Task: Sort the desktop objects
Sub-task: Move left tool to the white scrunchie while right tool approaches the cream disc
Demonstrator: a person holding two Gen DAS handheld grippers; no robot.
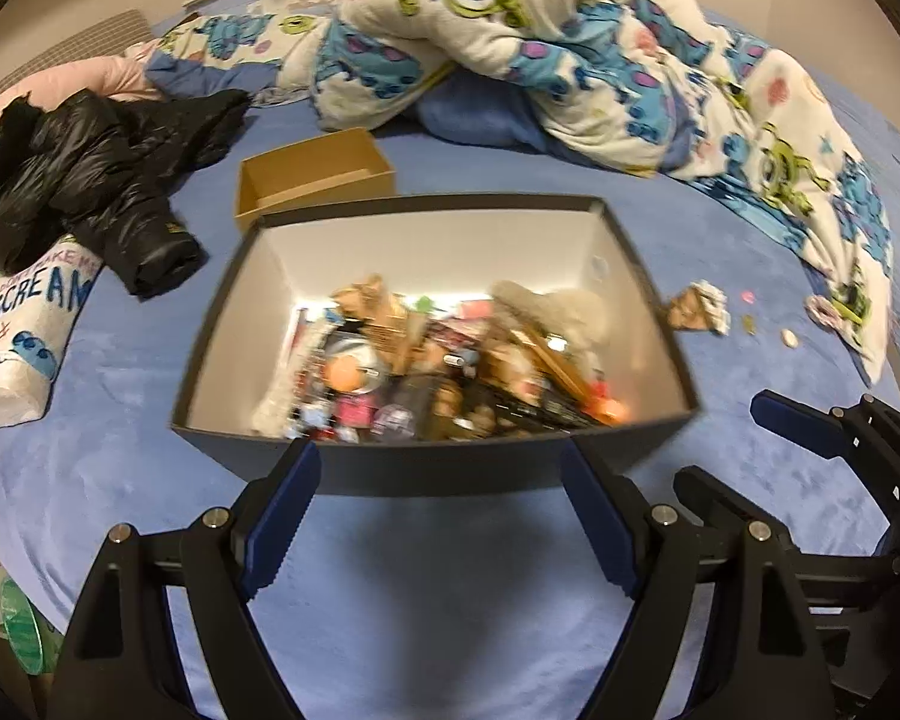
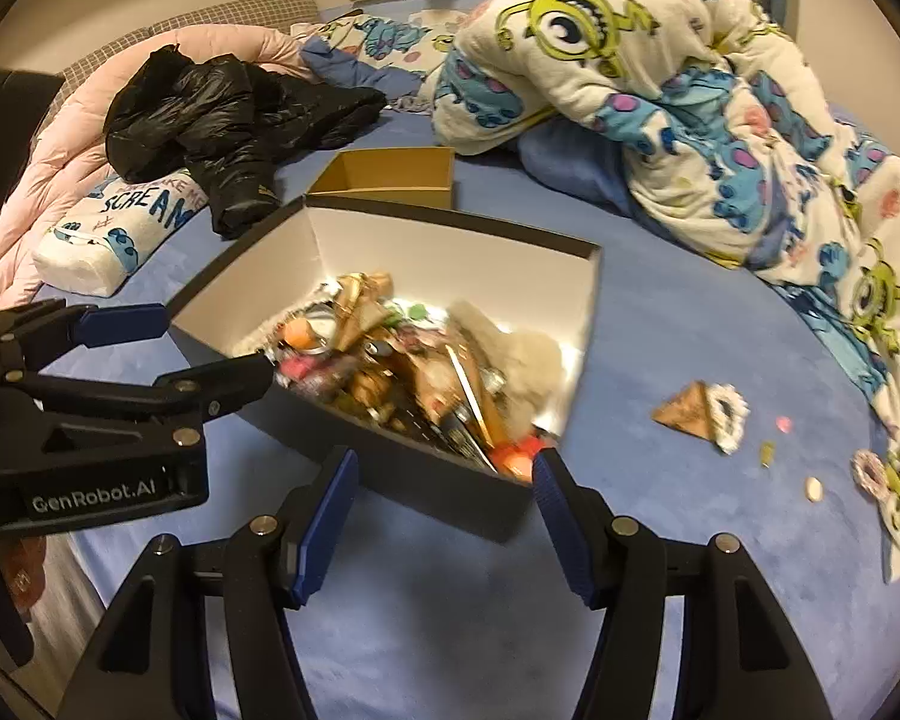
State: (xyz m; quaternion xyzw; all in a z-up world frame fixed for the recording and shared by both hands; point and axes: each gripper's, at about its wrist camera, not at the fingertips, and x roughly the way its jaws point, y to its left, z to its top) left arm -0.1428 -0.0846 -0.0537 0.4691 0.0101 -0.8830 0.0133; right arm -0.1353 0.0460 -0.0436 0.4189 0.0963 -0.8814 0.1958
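A dark box with white inner walls (image 1: 426,468) (image 2: 390,456) sits on the blue bed sheet, full of mixed small objects (image 1: 450,366) (image 2: 402,372). My left gripper (image 1: 441,462) is open and empty, just in front of the box's near wall. My right gripper (image 2: 441,468) is open and empty at the box's near corner. The left gripper also shows at the left of the right wrist view (image 2: 210,342), and the right gripper at the right of the left wrist view (image 1: 744,444). A brown packet with a white frill (image 1: 699,309) (image 2: 705,408) and small loose bits (image 2: 813,487) lie right of the box.
A small empty brown cardboard box (image 1: 315,177) (image 2: 390,180) stands behind the dark box. A black jacket (image 1: 90,174) (image 2: 222,114) and a printed pillow (image 1: 24,324) lie at the left. A cartoon-print blanket (image 1: 630,72) (image 2: 720,120) is heaped at the back and right.
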